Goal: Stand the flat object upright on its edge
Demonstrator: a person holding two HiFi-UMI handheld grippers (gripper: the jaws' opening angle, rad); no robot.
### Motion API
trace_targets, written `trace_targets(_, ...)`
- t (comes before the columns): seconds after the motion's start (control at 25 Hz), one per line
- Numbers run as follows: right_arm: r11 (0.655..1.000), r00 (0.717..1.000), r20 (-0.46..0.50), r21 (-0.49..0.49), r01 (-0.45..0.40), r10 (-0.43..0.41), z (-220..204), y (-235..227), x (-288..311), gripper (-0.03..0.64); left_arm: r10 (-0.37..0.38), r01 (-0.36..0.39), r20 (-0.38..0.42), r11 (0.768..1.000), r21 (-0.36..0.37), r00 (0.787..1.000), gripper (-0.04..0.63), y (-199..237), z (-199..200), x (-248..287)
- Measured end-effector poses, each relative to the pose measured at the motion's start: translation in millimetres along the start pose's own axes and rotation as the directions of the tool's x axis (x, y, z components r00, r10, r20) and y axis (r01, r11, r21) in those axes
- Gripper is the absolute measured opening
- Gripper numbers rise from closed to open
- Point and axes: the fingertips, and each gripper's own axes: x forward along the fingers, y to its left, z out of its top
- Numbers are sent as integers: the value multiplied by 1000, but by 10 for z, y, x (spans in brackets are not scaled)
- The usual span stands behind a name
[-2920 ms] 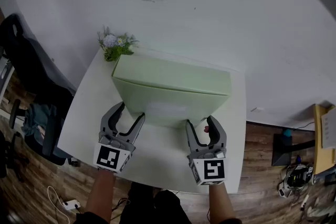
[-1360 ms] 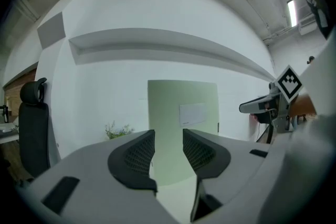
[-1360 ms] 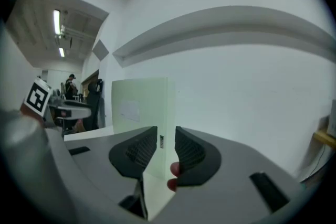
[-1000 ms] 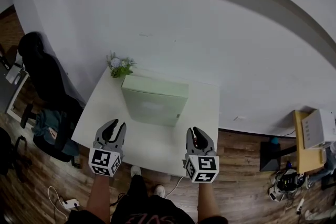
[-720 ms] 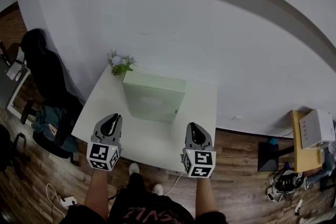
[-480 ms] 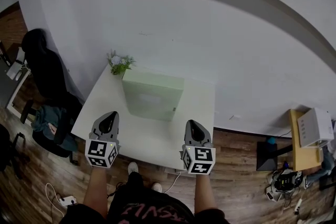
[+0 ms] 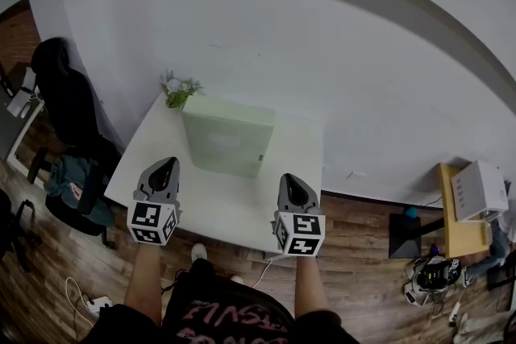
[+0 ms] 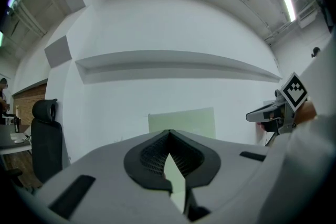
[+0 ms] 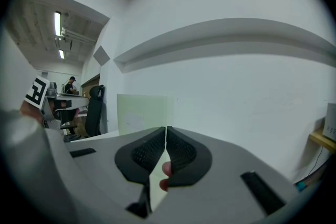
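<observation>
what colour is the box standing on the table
The box is pale green, clearest in the head view.

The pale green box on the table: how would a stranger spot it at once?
Find the white table against the white wall. At its far side, beside a small leafy plant, stands the pale green box. It is the only big flat slab, upright on its edge.

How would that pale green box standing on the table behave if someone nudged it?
The pale green box stands tall on a narrow edge, so a push on its broad face would probably tip it. Its straight, crisp faces suggest stiff board, not floppy. On the smooth white table it might also slide.
</observation>
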Motion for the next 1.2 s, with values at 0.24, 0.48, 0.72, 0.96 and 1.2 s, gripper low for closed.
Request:
trace_targets(0.24,1000,1000,-16,3,1,-1,38,-59,-8,28,-14,14,-6,1000,13,1000,12,-29,82,44)
trace_targets(0.48,1000,1000,-19,-14,4,-4,75,-100,-10,28,-9,9,-13,1000,1,1000,12,7,180,78)
trace_targets(0.72,1000,1000,10,15,7,-8,235,-156,-34,25,-9,9,-19,1000,-9,1000,12,-1,184,45)
trace_targets(0.96,1000,1000,11,-14,-3,3,292,-84,4,25,-10,10,1,1000,7,1000,12,34,292,-30)
trace_targets(1.2,999,999,35,-52,-3,5,328,-9,-1,25,-3,3,6,1000,14,1000,12,84,348,-55)
